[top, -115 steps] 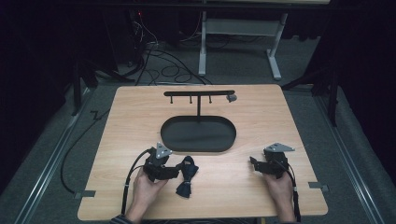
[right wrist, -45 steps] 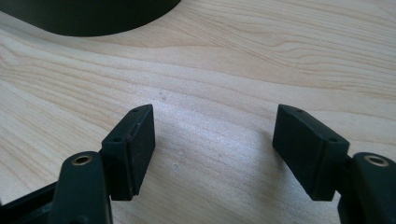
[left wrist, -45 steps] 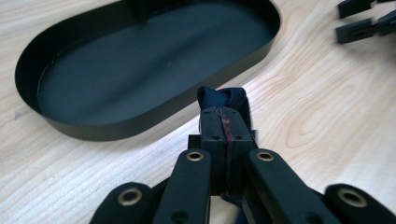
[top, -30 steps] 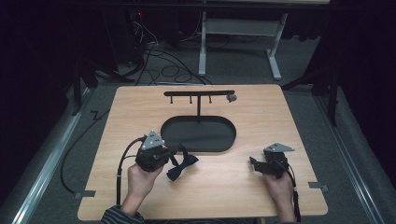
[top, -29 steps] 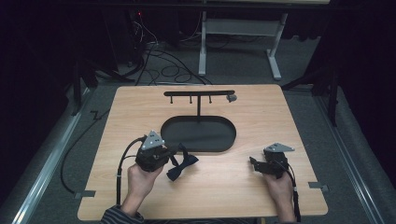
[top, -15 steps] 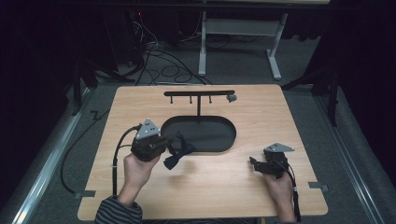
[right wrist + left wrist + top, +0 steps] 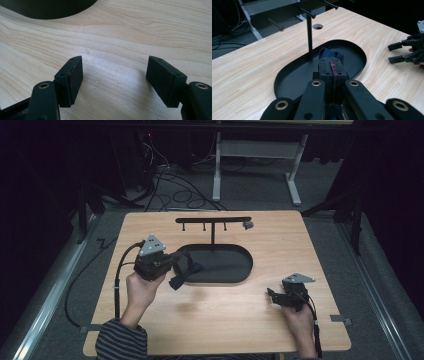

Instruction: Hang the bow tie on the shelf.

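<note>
Your table [image 7: 320,245] is pale, matt wood grain; the tray [image 7: 235,270] at 12 o'clock is matt black; the held cloth [image 7: 329,53] is soft navy fabric.

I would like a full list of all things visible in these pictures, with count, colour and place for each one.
Table: one, light wood, middle of the high view.
Stand: one, black, a post with a crossbar and small pegs, rising from the far side of its oval base.
Oval base: one, black, at the table's centre.
Cloth item: one, dark blue, clamped in the left gripper, hanging at the oval base's left end.
Floor cables: several, dark, behind the table.
Metal frame: one, light grey, on the floor beyond the table.
Left gripper: one, black, shut on the cloth item.
Right gripper: one, black, open, at the table's near right.
</note>
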Demonstrator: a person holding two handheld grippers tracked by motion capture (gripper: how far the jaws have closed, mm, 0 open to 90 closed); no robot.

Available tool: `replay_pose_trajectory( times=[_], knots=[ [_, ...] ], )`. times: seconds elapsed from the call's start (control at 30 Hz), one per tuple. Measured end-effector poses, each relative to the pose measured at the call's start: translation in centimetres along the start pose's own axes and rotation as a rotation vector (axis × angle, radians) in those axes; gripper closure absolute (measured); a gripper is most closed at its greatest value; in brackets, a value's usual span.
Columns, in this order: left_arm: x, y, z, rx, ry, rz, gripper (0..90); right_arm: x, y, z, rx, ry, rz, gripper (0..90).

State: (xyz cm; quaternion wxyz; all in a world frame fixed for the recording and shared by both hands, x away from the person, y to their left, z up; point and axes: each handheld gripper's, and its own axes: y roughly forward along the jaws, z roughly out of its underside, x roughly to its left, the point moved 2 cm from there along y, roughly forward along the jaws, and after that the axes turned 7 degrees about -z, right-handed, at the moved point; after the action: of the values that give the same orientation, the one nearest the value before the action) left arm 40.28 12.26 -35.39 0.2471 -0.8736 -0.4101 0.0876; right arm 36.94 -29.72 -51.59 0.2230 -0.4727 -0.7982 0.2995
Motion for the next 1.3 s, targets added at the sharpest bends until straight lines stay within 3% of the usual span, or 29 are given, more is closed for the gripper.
replay_pose_trajectory(
  times=[0.13,0.3,0.53,0.8,1.3],
  knots=[
    [0.5,0.1,-0.5,0.000,-0.002,-0.006,89.5,0.0,0.0,0.0,0.000,-0.002,0.000,31.1],
    [1.3,0.4,-1.0,-0.004,-0.020,0.019,89.4,0.0,0.0,0.0,0.000,-0.002,0.000,31.1],
    [2.1,0.8,-2.1,-0.005,-0.034,0.010,89.4,0.0,0.0,0.0,0.000,0.000,0.000,31.1],
    [2.4,1.7,-3.4,0.012,0.001,-0.021,89.4,0.0,0.0,0.0,0.000,0.001,-0.001,31.1],
    [3.4,3.9,-5.1,0.025,-0.005,-0.050,89.4,0.0,0.0,0.0,0.000,-0.001,-0.002,31.1]
  ],
)
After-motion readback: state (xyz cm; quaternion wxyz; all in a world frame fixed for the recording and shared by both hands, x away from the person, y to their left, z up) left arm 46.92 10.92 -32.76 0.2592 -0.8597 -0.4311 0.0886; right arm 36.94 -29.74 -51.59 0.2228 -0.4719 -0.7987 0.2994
